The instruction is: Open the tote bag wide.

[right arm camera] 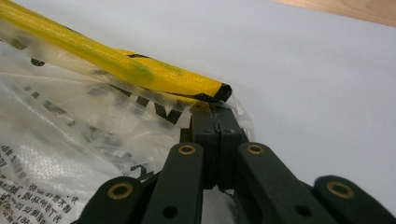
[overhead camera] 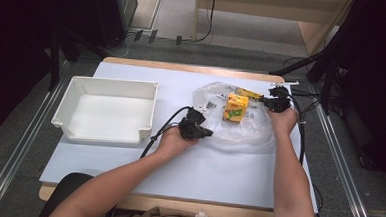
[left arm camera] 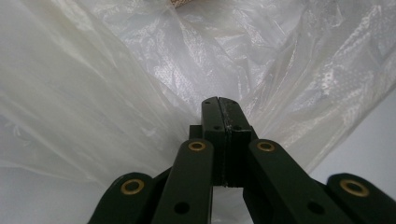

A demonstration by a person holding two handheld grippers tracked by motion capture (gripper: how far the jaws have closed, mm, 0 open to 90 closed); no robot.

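A clear plastic bag (overhead camera: 252,129) with black print lies crumpled on the white table, right of centre. A yellow and green drink carton (overhead camera: 235,108) stands upright at the bag; whether it is inside the film I cannot tell. My left gripper (overhead camera: 210,133) is at the bag's near left edge. In the left gripper view its jaws (left arm camera: 219,100) are pressed together with the bag film (left arm camera: 140,84) gathered at their tips. My right gripper (overhead camera: 262,98) is at the bag's far right corner, shut (right arm camera: 215,109) on the film just under a yellow strip (right arm camera: 140,70) along the bag's edge.
An empty white bin (overhead camera: 115,81) sits on the table's left half. Cables and black stand legs (overhead camera: 308,69) crowd the far right corner. The table (overhead camera: 202,174) runs bare toward the person, with a wooden edge at front and back.
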